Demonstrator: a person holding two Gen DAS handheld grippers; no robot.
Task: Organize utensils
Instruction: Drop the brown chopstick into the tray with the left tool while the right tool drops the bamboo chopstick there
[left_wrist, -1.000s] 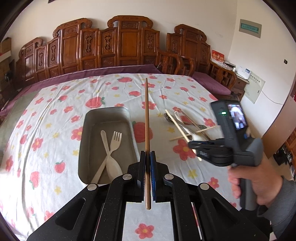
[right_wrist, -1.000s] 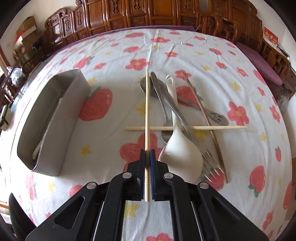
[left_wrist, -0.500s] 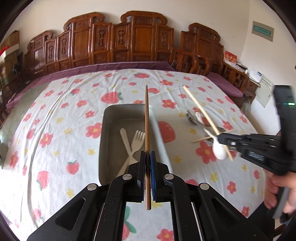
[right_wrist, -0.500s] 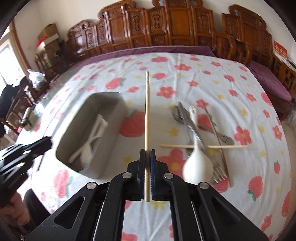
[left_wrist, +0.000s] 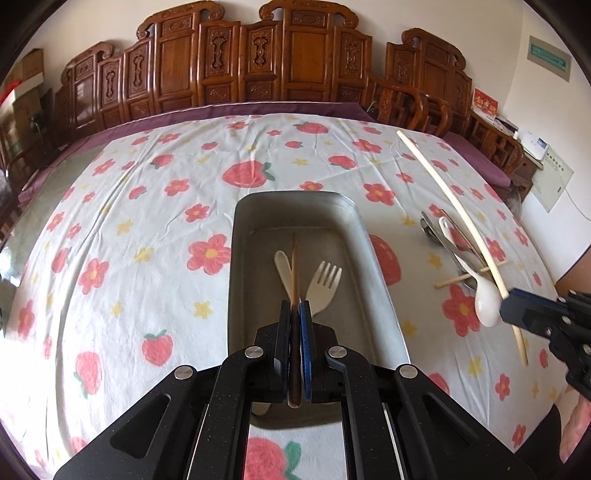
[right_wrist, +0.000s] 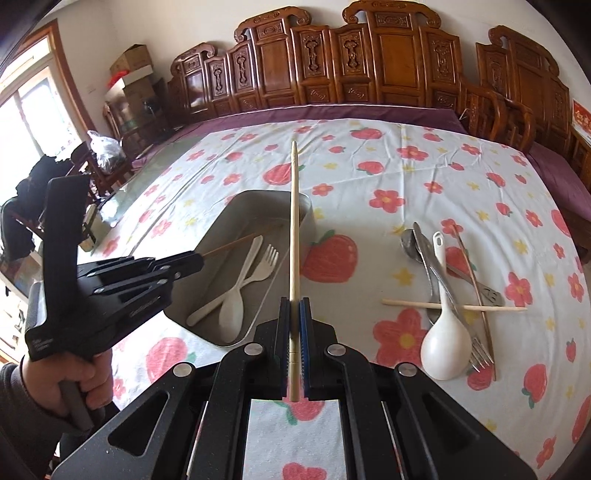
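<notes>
the left gripper (left_wrist: 294, 314) is clamped tight on a dark wooden chopstick (left_wrist: 294, 266), whose tip angles down into the metal tray (left_wrist: 240, 258) just ahead. a pale fork (left_wrist: 325, 284) and pale spoon (right_wrist: 232, 310) lie inside, under and beside that stick. the right gripper (right_wrist: 294, 314) pinches a light chopstick (right_wrist: 294, 221) raised over the tray's right edge. off to its right, on the flowered tablecloth (right_wrist: 388, 173), lie a white ladle spoon (right_wrist: 445, 339), steel cutlery (right_wrist: 428, 258) and two more chopsticks (right_wrist: 454, 306) in a crossed heap.
</notes>
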